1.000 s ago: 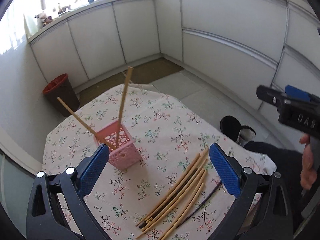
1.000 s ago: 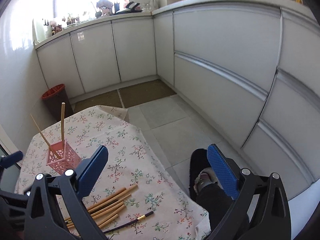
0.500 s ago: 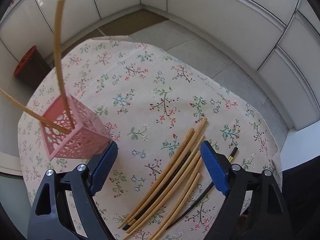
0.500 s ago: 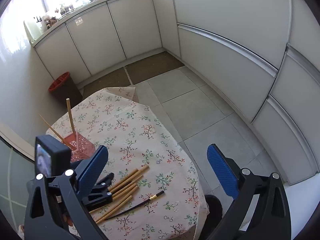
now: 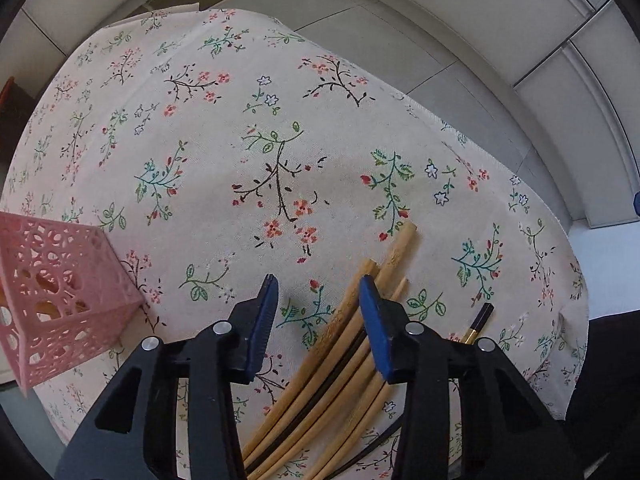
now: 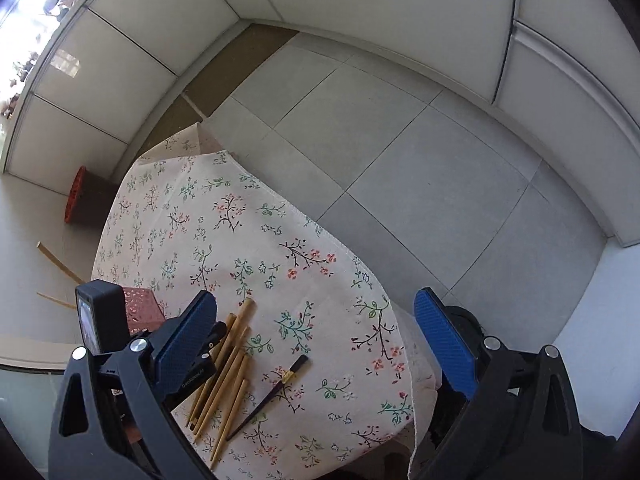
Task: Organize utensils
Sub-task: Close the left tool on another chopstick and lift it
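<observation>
On the floral tablecloth (image 5: 248, 152), the pink lattice utensil holder (image 5: 56, 300) stands at the far left of the left wrist view, left of the bundle of bamboo chopsticks (image 5: 352, 344). Through its cut-out wall a tan shape shows inside; in the right wrist view two bamboo sticks (image 6: 60, 266) slant up and out of the holder (image 6: 140, 308) toward the left.

Small pale lettering is printed on the left gripper's black body in the right wrist view, too small to read reliably.

The left gripper (image 5: 318, 312) hovers low over the near end of the chopstick bundle, jaws parted with a moderate gap and nothing between them; its right pad (image 5: 374, 320) overlaps the top of the bundle, contact unclear. Within the bundle lies one dark chopstick (image 5: 320, 400). Right of the bundle, apart from it, lies a black chopstick with a gold band (image 5: 478, 322).

The right gripper (image 6: 320, 344) hangs higher above the cloth, spread wide and empty, right of the bundle (image 6: 224, 368), with the black chopstick (image 6: 276, 388) showing between its pads.
</observation>
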A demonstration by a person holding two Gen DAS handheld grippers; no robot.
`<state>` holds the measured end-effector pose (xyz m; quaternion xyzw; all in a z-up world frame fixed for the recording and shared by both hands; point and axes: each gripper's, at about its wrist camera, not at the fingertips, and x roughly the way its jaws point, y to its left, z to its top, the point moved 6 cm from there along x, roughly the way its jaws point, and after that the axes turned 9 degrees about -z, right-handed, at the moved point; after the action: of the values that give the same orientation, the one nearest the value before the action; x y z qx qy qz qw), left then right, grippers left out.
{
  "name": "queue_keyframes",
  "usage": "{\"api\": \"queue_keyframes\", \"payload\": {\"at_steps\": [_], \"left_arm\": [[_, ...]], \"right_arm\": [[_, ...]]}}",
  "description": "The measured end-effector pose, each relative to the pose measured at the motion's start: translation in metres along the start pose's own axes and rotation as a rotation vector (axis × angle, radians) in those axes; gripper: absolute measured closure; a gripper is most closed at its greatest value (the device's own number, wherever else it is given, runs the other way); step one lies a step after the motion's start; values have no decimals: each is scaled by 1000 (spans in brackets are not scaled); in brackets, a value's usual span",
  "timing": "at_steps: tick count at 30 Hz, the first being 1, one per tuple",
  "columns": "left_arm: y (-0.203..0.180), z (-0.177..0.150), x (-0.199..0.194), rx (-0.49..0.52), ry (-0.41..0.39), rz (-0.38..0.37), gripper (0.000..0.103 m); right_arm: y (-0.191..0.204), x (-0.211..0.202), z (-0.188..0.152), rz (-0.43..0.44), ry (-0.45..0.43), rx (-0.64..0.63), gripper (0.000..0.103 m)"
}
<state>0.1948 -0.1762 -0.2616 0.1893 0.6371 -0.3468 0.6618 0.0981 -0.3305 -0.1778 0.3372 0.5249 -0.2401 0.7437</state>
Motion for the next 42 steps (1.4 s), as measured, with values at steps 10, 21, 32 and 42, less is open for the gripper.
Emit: {"api": "queue_keyframes", "payload": {"at_steps": [10,21,32,42], "left_arm": [[-5,-7,13,64,20,54,82],[-12,-26,-23,118,-129,122,96],[5,-80,-125,70,-345,195,96],[19,-107,-183,31,-496,231,97]], "right_arm": [[10,4,-7,-15,13,-46,7],[43,30,-24,-59,67,-141,7],[103,82,-44,-151,158,-184,17],[140,130,-54,-214,252,-128,50]]}}
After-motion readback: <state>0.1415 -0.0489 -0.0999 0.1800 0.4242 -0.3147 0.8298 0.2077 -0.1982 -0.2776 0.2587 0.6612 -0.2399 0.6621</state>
